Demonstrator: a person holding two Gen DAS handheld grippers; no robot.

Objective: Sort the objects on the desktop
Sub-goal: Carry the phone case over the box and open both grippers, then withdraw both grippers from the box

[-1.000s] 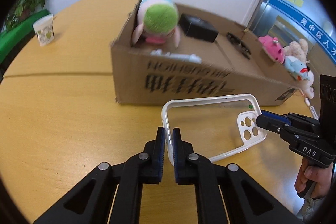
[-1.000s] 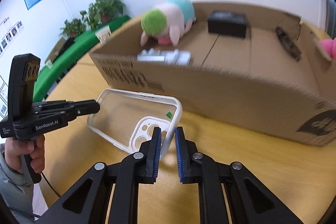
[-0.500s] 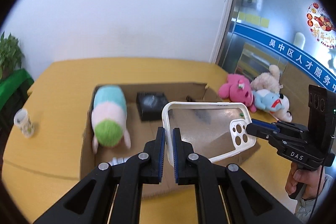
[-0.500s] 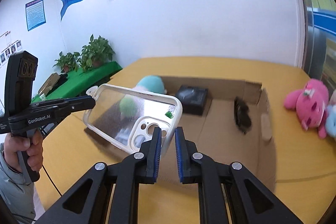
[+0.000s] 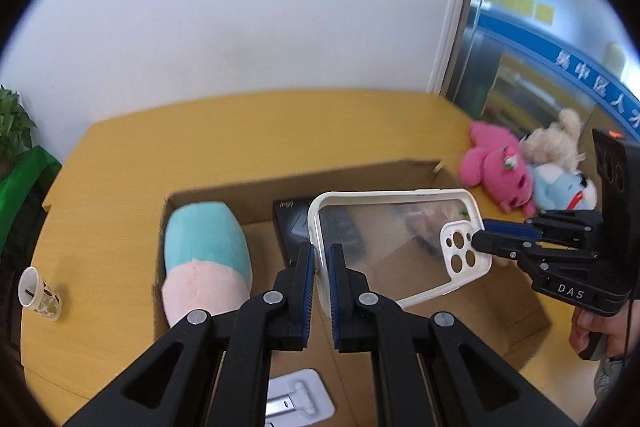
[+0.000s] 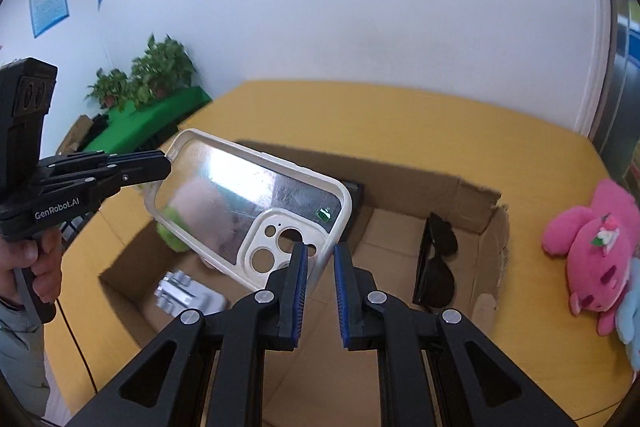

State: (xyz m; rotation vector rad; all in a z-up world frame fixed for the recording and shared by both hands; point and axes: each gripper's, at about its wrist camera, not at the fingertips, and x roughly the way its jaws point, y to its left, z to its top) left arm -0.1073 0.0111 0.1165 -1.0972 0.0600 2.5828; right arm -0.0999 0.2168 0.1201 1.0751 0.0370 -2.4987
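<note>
Left hand-held gripper, right hand-held gripper clamp phone case above cardboard box.

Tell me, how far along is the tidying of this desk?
Partly done. Already in the cardboard box: a pastel plush, a black case, sunglasses and a metal stand. In hand: both tongs, left and right, hold a clear phone case over the box. Left: the plush toys and a paper cup on the table.
</note>
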